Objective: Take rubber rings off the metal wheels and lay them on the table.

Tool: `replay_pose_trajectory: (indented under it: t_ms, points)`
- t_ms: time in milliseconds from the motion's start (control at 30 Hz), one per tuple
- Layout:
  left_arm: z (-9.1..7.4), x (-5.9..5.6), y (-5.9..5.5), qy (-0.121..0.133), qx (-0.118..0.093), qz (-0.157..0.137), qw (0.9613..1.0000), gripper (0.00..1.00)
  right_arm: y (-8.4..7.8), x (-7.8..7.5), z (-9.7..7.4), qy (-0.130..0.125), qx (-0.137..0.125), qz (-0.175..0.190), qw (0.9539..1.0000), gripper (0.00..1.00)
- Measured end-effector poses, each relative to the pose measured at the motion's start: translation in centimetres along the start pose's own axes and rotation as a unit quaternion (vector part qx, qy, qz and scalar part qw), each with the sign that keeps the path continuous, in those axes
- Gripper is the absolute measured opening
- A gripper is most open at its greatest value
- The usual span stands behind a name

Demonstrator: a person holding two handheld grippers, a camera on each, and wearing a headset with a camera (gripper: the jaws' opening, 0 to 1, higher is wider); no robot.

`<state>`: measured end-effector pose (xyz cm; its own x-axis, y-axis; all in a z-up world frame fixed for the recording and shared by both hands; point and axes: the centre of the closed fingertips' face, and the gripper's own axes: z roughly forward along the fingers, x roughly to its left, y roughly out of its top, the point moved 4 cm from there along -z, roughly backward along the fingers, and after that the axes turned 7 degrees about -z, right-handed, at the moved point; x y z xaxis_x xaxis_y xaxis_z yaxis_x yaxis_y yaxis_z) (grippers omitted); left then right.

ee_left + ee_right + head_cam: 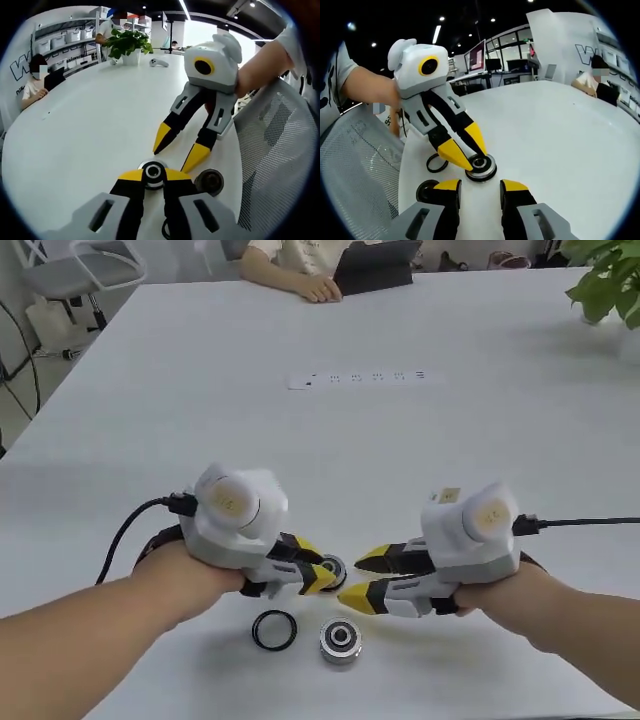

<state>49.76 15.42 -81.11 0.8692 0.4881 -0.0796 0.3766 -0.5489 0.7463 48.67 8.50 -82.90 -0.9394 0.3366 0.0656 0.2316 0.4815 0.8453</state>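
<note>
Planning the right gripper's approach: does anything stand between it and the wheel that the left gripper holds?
Nothing visible does. Bare table lies between the open right gripper and the wheel, which the left gripper clamps from the opposite side. The loose rubber ring and second wheel lie to one side.

The left hand-held gripper (pixel 322 568) and the right hand-held gripper (pixel 352 577) each had a white moulded body, black jaw arms and wedge-shaped yellow tips. The jaw roots were pale grey shells with slotted openings. A black left cable (pixel 128 532) and a black right cable (pixel 590 523) left the bodies' outer sides. A dark strap (pixel 158 542) crossed each wrist. The forearms were bare below a short grey sleeve (pixel 340 65).
</note>
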Motion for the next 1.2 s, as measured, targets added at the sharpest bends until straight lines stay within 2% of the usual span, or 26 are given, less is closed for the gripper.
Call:
replay_pose_trajectory:
  t_ms: [267, 367, 700, 833, 967, 1200]
  points:
    - [-0.1, 0.1, -0.1, 0.008, -0.001, -0.004, 1.0000, 0.08, 0.6, 0.0, 0.4, -0.002, -0.006, 0.002, 1.0000, 0.28]
    - [-0.1, -0.1, -0.1, 0.013, 0.003, 0.009, 0.9999, 0.07, 0.9, 0.1, 0.7, -0.003, -0.008, 0.001, 1.0000, 0.28]
    - [-0.1, 0.0, -0.2, 0.016, 0.001, 0.004, 0.9999, 0.07, 1.2, 0.4, 1.8, -0.008, -0.001, -0.006, 1.0000, 0.31]
    - [-0.1, 0.0, -0.2, 0.020, 0.001, 0.002, 0.9998, 0.07, 1.2, 0.3, 2.2, -0.020, 0.009, -0.015, 0.9996, 0.30]
    - [-0.1, 0.0, -0.1, 0.022, 0.000, 0.000, 0.9998, 0.07, 1.0, 0.0, 2.1, -0.029, 0.016, -0.019, 0.9993, 0.26]
    - [-0.1, 0.0, -0.2, 0.024, -0.002, -0.002, 0.9997, 0.07, 0.9, 0.1, 1.8, -0.030, 0.016, -0.011, 0.9994, 0.25]
